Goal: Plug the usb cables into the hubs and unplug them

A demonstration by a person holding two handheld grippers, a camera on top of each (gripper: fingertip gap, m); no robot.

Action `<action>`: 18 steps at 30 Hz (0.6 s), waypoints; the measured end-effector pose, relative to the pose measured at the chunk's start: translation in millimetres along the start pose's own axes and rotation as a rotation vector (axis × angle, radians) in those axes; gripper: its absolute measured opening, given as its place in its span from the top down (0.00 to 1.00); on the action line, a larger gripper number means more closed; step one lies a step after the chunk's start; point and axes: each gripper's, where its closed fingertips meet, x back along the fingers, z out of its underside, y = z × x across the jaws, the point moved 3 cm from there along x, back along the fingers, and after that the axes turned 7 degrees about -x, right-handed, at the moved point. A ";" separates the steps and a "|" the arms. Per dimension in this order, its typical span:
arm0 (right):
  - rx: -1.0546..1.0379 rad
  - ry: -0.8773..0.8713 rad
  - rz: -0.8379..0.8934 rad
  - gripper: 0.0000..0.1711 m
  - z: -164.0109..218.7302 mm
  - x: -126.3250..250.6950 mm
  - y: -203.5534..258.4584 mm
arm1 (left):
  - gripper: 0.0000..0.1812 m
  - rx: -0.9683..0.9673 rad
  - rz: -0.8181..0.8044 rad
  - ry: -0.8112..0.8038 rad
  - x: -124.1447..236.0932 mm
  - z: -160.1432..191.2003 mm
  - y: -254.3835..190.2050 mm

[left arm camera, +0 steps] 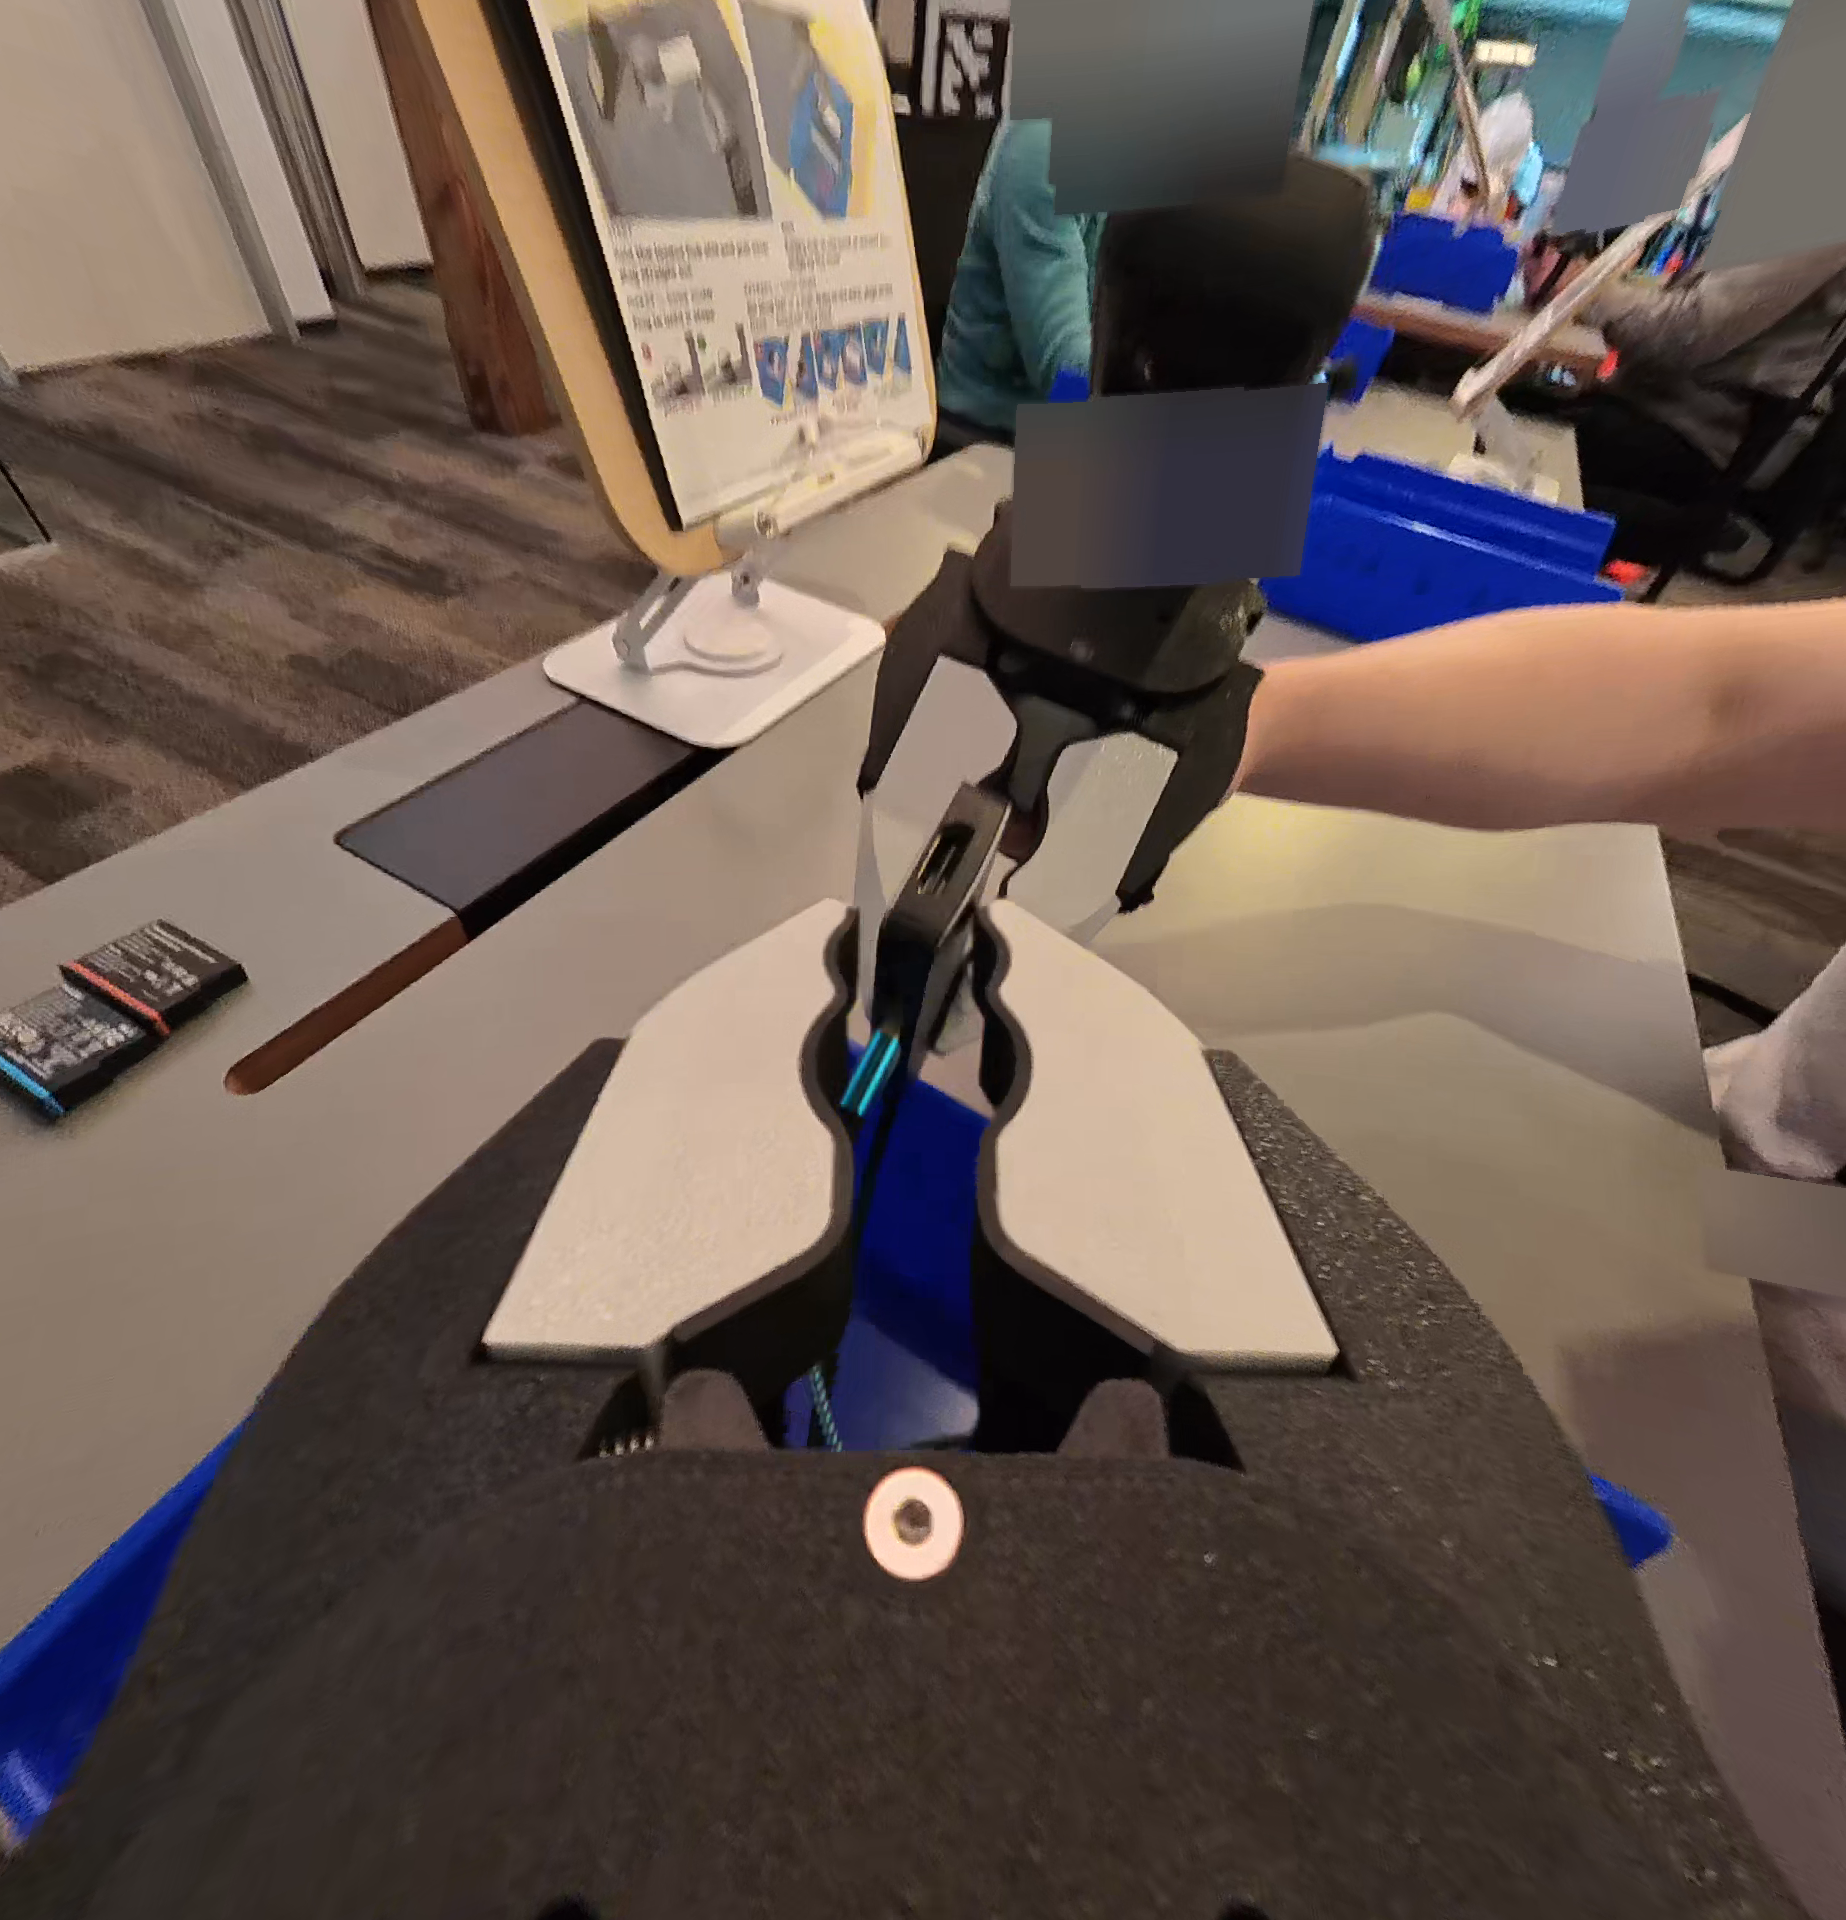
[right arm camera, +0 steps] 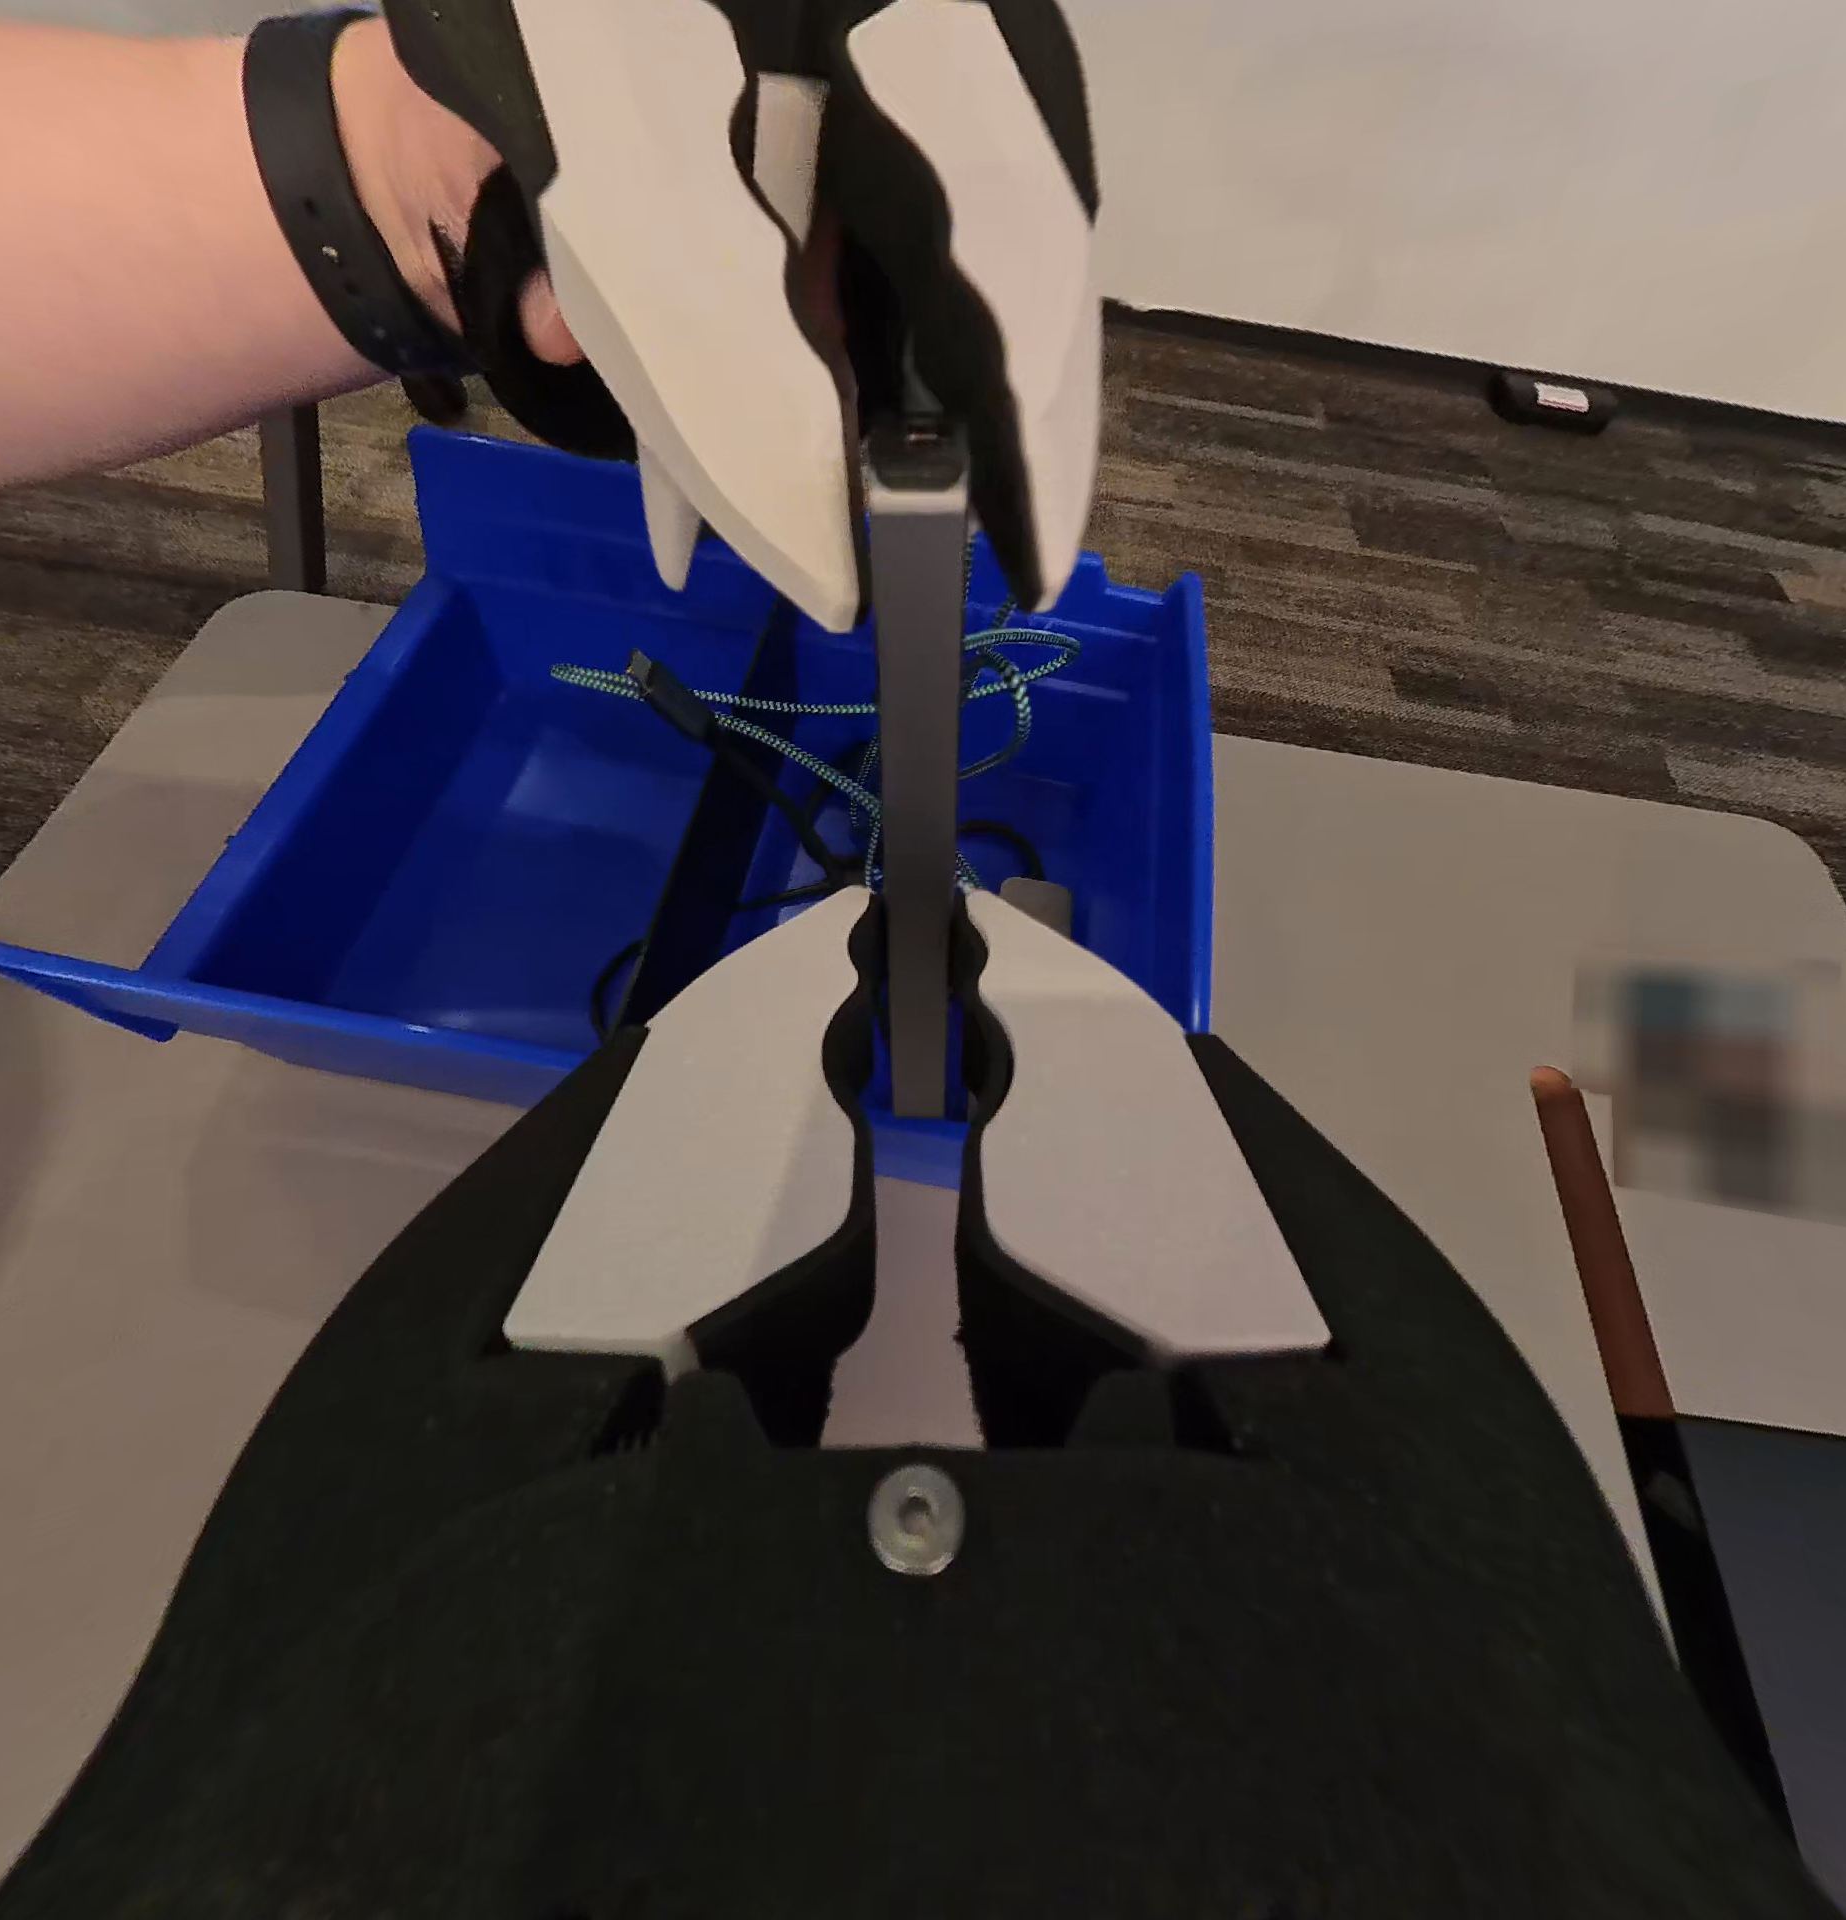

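We're somewhere in the middle of one plug/unplug round, best guess. The right claw (right arm camera: 914, 997) is clenched on the hub (right arm camera: 914, 727), a slim grey bar that runs straight out ahead of it. The left claw (left arm camera: 914, 997) is clenched on the cable plug (left arm camera: 924, 940), right at the hub's far end. Whether the plug is seated in the port, going in or coming out, we can't tell; the left view is blurry there and the right view only shows a dark port at the tip of the hub with the other claw crowded around it.

Both claws are nearly closed, with just the thickness of what they pinch between the white pads. Nothing else touches them, and everything is held up in the air, clear of the desk (right arm camera: 1418, 935).

Below and just past the right claw sits the blue bin (right arm camera: 462, 831). In it there's a teal braided cable (right arm camera: 794, 707) lying loose with its free connector unplugged, plus some black cable and what looks like a second grey hub tucked right beside the claw's tip. So we reckon there's more plugging left after this one. How many rounds are done already, the views don't say.
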 end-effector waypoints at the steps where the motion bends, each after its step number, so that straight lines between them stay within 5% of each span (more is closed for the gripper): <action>1: -0.001 0.002 -0.001 0.94 0.1 -0.5 1.1 | 0.87 -0.008 -0.010 -0.015 -1.9 -1.9 -0.1; 8: -0.021 -0.030 -0.020 0.93 -0.8 3.4 3.4 | 0.89 -0.053 0.013 0.047 -22.9 4.2 -7.4; 11: -0.052 -0.088 0.019 0.84 -6.9 13.1 -3.3 | 0.93 -0.053 -0.030 0.053 -24.1 -1.3 -2.5; 18: 0.014 -0.152 0.158 0.81 -13.9 97.5 -5.2 | 0.94 -0.067 -0.129 0.059 4.8 -50.9 13.3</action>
